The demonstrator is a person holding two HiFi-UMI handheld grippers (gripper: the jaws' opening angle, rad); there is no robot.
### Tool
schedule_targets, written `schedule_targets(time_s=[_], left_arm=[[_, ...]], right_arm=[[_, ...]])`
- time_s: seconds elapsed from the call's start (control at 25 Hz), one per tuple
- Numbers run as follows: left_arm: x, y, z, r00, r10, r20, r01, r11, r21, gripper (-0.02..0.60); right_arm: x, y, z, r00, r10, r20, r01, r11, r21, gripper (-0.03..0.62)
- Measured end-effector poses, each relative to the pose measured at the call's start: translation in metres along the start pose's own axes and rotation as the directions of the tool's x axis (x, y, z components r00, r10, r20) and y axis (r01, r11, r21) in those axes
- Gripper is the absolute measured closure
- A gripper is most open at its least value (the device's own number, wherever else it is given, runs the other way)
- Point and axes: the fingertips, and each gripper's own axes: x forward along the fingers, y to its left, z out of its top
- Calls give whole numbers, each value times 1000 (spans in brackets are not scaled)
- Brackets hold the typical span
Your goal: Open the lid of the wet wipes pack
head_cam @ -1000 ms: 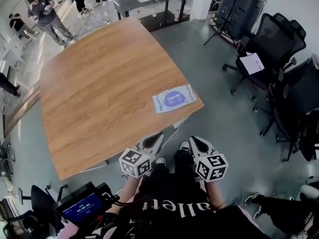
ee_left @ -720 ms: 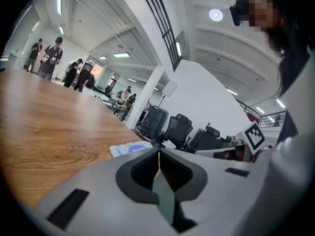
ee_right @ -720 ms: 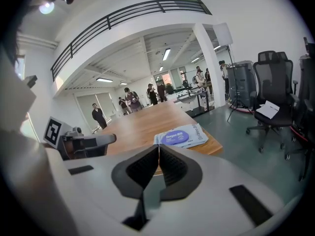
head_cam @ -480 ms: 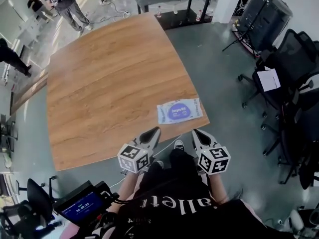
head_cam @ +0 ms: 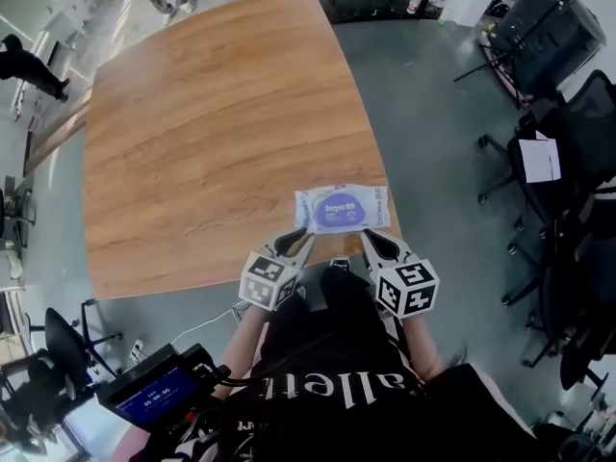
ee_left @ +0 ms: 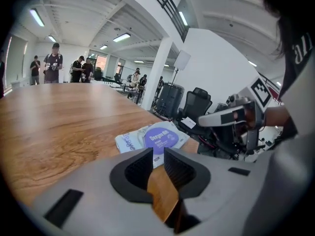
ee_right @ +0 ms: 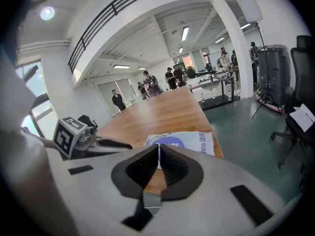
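My right gripper [head_cam: 373,242] had its jaws pressed together on nothing. My left gripper [head_cam: 296,243] showed a narrow gap, also empty. Both hung over the near edge of the table [head_cam: 192,114], just short of the wet wipes pack [head_cam: 342,208], which lay flat by the near right corner. Its purple lid [head_cam: 337,211] looked closed and untouched. As I judged it, the whole job was left: reach the pack, pin it, lift the lid.
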Motion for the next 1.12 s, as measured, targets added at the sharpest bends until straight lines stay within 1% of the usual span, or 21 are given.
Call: schedule_targets(time_s=[0.12, 0.24, 0.36, 0.44, 0.56, 0.64, 0.68, 0.72, 0.76, 0.84, 0.92, 0.96, 1.0, 1.04, 1.12], left_arm=[[34, 6, -5, 998, 22, -67, -19, 999, 41, 514], [38, 17, -14, 992, 59, -110, -45, 991, 123, 512], [44, 25, -23, 983, 66, -171, -34, 983, 179, 502], [48, 24, -25, 981, 54, -189, -18, 981, 192, 502], [50, 23, -27, 980, 54, -194, -14, 979, 204, 502], [50, 23, -28, 981, 56, -185, -17, 978, 206, 502], [50, 23, -29, 982, 56, -181, -19, 979, 205, 502], [49, 22, -28, 982, 58, -180, -20, 979, 205, 502], [49, 22, -28, 982, 60, -180, -22, 978, 207, 502], [51, 22, -27, 981, 62, -183, -23, 977, 210, 502], [52, 22, -27, 981, 60, -186, -20, 977, 210, 502], [52, 23, -27, 980, 59, -187, -19, 978, 209, 500], [52, 24, -28, 980, 59, -189, -19, 978, 207, 500], [53, 24, -28, 980, 59, -190, -19, 978, 206, 499], [53, 26, -28, 980, 61, -191, -21, 979, 205, 499]], right_arm=[[13, -17, -6, 997, 31, -70, -33, 999, -30, 582], [20, -8, -9, 993, 48, -108, -58, 994, -96, 582], [29, -3, -7, 989, 61, -131, -84, 981, -176, 580], [35, -3, -5, 986, 70, -154, -106, 965, -240, 575], [42, 4, -9, 973, 94, -209, -165, 920, -355, 520], [47, 10, -14, 963, 99, -253, -206, 873, -443, 508], [49, 13, -17, 956, 96, -277, -226, 841, -491, 505], [51, 15, -20, 949, 87, -302, -247, 802, -544, 500], [53, 17, -24, 943, 74, -326, -267, 752, -602, 494], [59, 18, -31, 931, 37, -363, -303, 634, -712, 486], [66, 17, -38, 925, -2, -380, -325, 514, -794, 484], [70, 17, -40, 925, -14, -381, -331, 467, -820, 484], [74, 17, -41, 924, -19, -381, -335, 434, -836, 484], [77, 18, -41, 923, -17, -385, -344, 415, -843, 484], [82, 19, -43, 914, -6, -406, -370, 395, -841, 484]])
